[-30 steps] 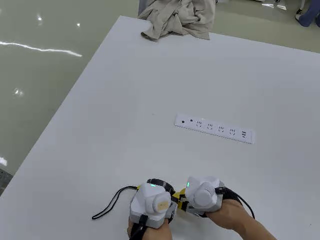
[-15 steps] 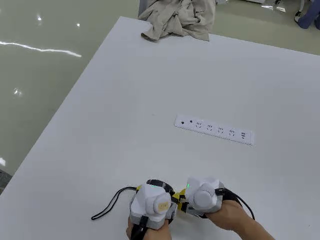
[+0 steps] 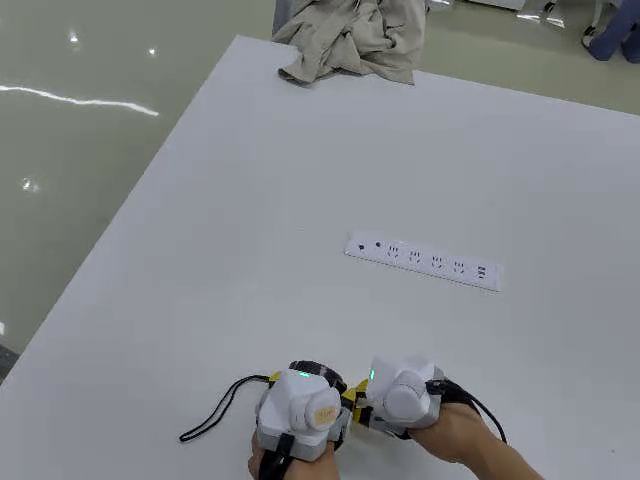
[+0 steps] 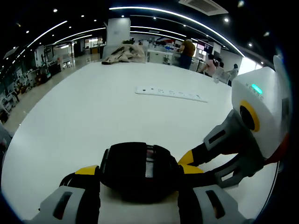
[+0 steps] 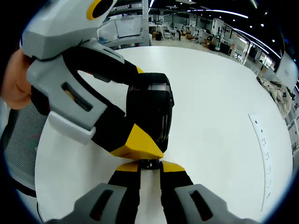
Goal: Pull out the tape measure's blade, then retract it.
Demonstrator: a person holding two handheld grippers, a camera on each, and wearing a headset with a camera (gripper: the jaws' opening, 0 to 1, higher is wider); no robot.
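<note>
Clamps tape measure (image 4: 140, 161) in left gripper (image 4: 139, 170), near side of power strip (image 3: 422, 262), and pinches what seems its blade tip (image 5: 149, 164) in right gripper (image 5: 150, 167) close alongside, pull line roughly parallel to strip.

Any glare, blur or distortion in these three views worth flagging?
Head view: sharp and evenly lit, with glare streaks on the floor. Left gripper view: strong fisheye bend; the tape measure is dark yet sharp. Right gripper view: same bend; the power strip curves at the edge.
</note>
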